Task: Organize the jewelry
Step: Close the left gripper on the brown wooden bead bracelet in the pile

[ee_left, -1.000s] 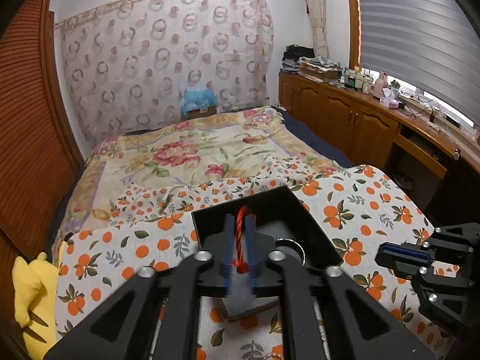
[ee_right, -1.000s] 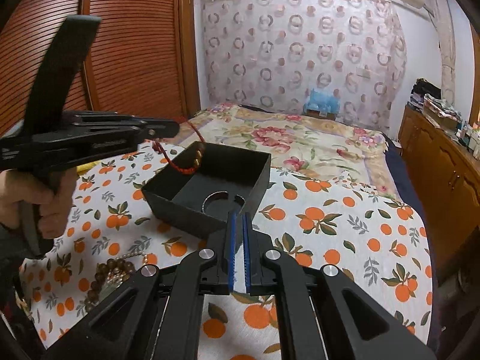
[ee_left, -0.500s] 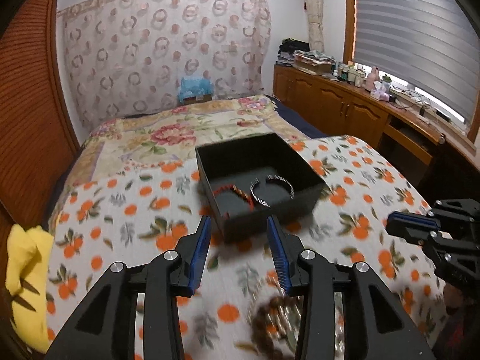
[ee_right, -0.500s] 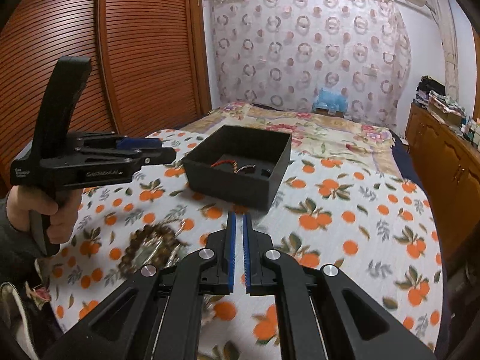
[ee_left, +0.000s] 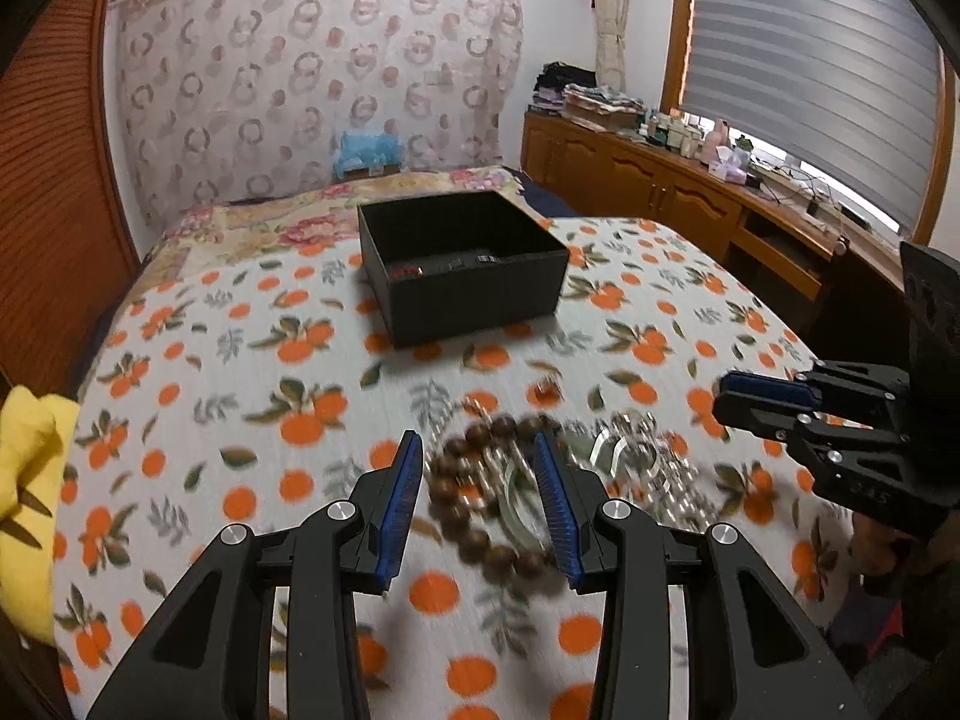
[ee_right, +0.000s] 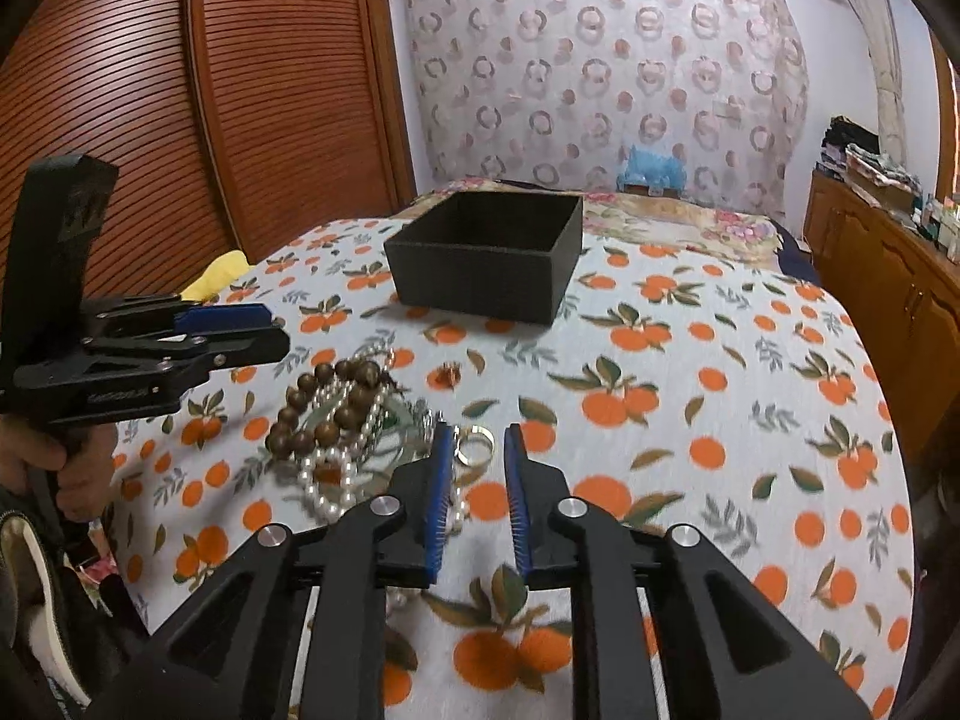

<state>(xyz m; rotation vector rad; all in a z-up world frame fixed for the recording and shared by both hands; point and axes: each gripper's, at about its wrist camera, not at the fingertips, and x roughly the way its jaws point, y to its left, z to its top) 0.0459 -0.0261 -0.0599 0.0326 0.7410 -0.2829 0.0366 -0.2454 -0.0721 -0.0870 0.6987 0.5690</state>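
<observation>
Jewelry [ee_right: 345,420] lies heaped on an orange-print bedspread [ee_right: 690,372] near the foot of a bed, just ahead of two hand-held grippers. In the left wrist view, the left gripper [ee_left: 478,477] hangs over the pile with its blue-padded jaws spread wide and nothing between them; a brown wooden bead bracelet [ee_left: 480,480] shows in the gap, blurred, with silvery pieces [ee_left: 642,462] tangled just to its right. The right gripper [ee_right: 477,483], seen from its own camera, also stands parted and holds nothing, its tips on either side of a small gold ring [ee_right: 476,443] at the edge of the heap. A white pearl strand [ee_right: 327,480] loops beside the wooden beads in that view, touching them. A small amber-coloured piece [ee_right: 447,373] sits apart from the pile, toward the box. Farther up the bed stands an open black box [ee_left: 462,264], well apart from the heap; a red cord bracelet [ee_left: 405,270] and a dark bangle [ee_left: 480,260] can be glimpsed low inside it from the left camera. A yellow plush item [ee_left: 27,480] rests at the left edge of the bed. Beyond, a floral quilt [ee_left: 288,222] covers the head of the bed, before a ring-patterned curtain [ee_left: 312,84].
</observation>
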